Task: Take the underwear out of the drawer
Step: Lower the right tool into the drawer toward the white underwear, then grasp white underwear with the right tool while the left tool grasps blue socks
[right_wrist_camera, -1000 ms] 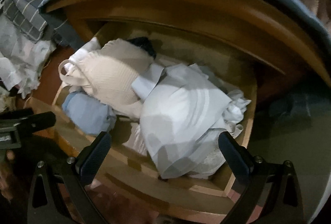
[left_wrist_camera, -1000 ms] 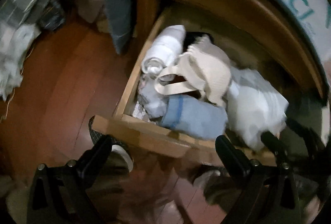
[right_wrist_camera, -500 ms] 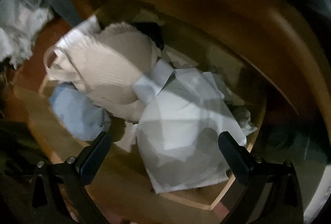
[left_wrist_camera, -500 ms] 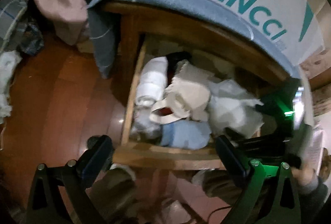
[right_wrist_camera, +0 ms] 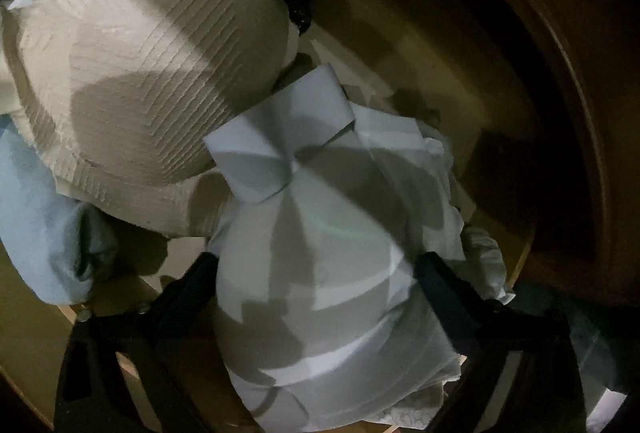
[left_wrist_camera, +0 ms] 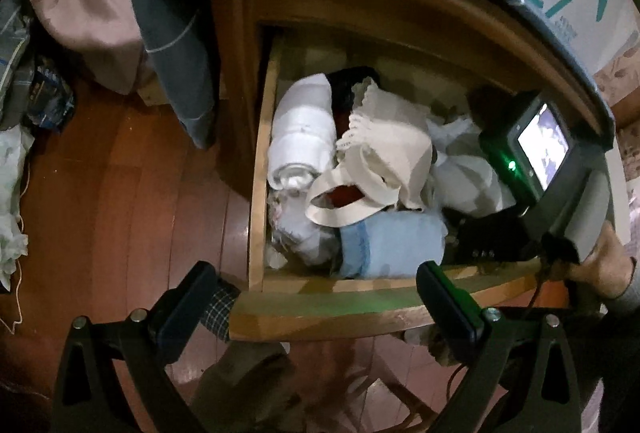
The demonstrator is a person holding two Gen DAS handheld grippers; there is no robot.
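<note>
white folded underwear [right_wrist_camera: 320, 273] lies at the right of the wooden drawer [left_wrist_camera: 320, 313] between the closing jaws of the right gripper [right_wrist_camera: 316, 273], beside a cream bra [right_wrist_camera: 140, 73], while the left gripper [left_wrist_camera: 312, 297] hangs unclenched and empty over the drawer front.

You have the wooden drawer [left_wrist_camera: 256, 217] pulled open and crammed with clothes. A crumpled white underwear piece [right_wrist_camera: 332, 273] lies at its right, touching the cream ribbed bra [right_wrist_camera: 140, 81] heaped to its left.
</note>
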